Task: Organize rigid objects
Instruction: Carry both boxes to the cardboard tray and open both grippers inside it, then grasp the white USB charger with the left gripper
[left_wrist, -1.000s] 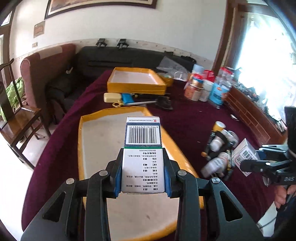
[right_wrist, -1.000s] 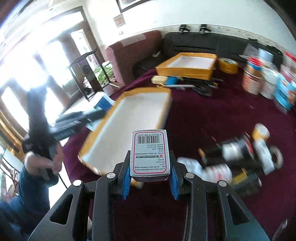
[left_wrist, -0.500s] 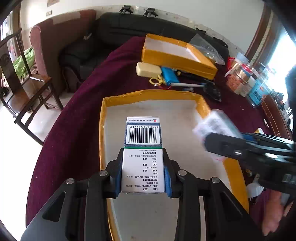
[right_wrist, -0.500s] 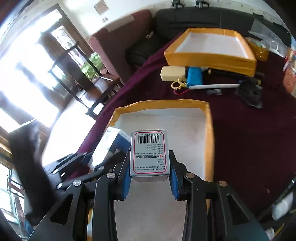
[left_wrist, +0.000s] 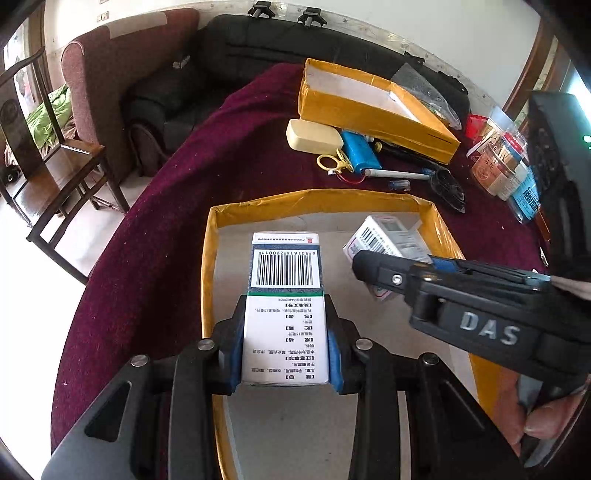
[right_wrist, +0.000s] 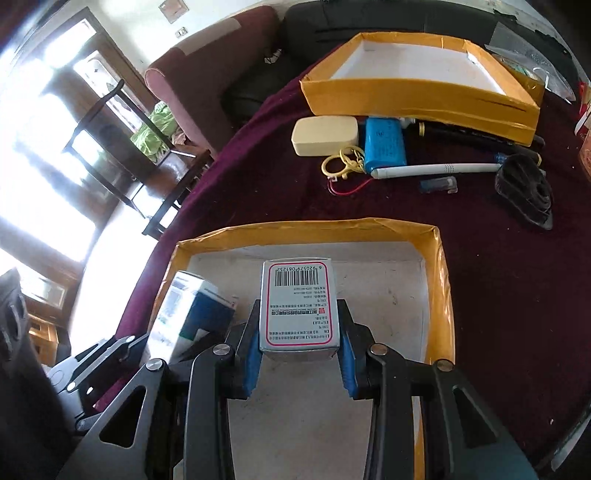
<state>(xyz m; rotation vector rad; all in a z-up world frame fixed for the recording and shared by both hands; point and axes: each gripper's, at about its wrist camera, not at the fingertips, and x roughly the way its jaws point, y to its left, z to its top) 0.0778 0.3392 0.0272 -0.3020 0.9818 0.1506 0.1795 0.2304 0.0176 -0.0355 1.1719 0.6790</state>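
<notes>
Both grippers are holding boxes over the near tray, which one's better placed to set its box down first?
Probably right: the right gripper holds the red-bordered box nearer the tray's far wall, ahead of the left gripper's green-striped box.

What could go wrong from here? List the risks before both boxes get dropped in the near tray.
1. Both grippers crowd the yellow-rimmed cardboard tray: the right gripper sits close beside the white-and-green barcoded medicine box in the left gripper, so they may collide.
2. The red-bordered white medicine box is gripped at its rear end only, and might tip on release.
3. The boxes could land overlapping.
</notes>
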